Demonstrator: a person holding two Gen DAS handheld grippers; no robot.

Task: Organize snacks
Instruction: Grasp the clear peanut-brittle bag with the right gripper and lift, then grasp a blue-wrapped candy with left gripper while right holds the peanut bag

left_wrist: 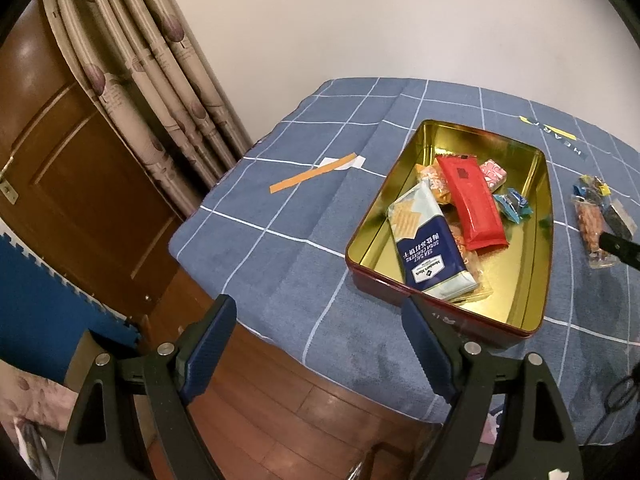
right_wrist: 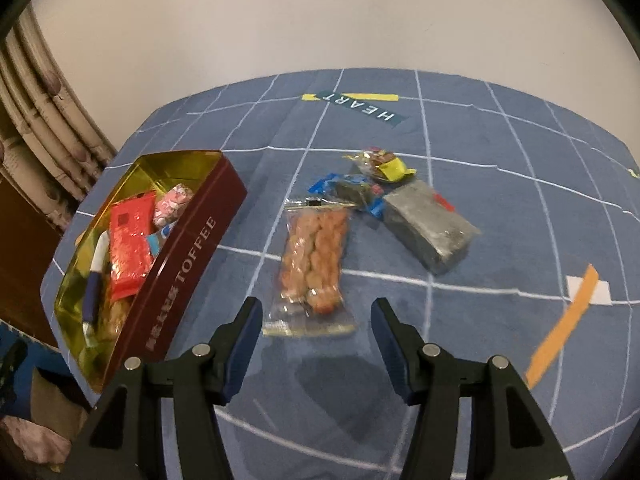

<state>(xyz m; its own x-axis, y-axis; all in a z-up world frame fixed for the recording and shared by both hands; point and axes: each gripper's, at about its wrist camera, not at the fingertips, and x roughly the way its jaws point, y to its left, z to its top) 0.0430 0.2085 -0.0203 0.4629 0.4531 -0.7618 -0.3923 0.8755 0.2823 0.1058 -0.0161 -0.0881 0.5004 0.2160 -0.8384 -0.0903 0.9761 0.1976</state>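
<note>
From the left wrist view, the left claw point(left_wrist: 320, 340) stood wide open and empty, hanging over the near edge of the counter point(left_wrist: 280, 216) with the wooden floor showing beneath it. The toffee tin point(left_wrist: 536, 240) lay ahead and to the right of it, gold-lined and lidless, holding a soda cracker pack point(left_wrist: 428, 248), a red wrapped bar point(left_wrist: 472, 200) and some smaller sweets I could not name. The loose snacks lay beyond the tin's far right wall, well apart from this claw. A dark fingertip entered at the right edge near the peanut packet point(left_wrist: 590, 228) (presumably the other claw, though too little showed to be sure).

From the right wrist view, the right claw point(right_wrist: 316, 332) was likewise released, its jaws spread and gripping nothing. The peanut packet point(right_wrist: 314, 260), a clear bag, lay directly ahead, its near end falling just beyond the gap between the fingertips. Its long axis ran almost straight away from the claw, leaning only slightly, so the jaws already stood to either side of its narrow width. Past it sat a grey foil block point(right_wrist: 430, 228), a blue wrapped sweet point(right_wrist: 344, 190) and a yellow-wrapped candy point(right_wrist: 380, 166), clustered together. The toffee tin point(right_wrist: 192, 264) sat to the left, close beside the packet.

By my reading, the right claw was plainly the nearer one, and the next move would want a short push forward and down before closing across the bag.
</note>
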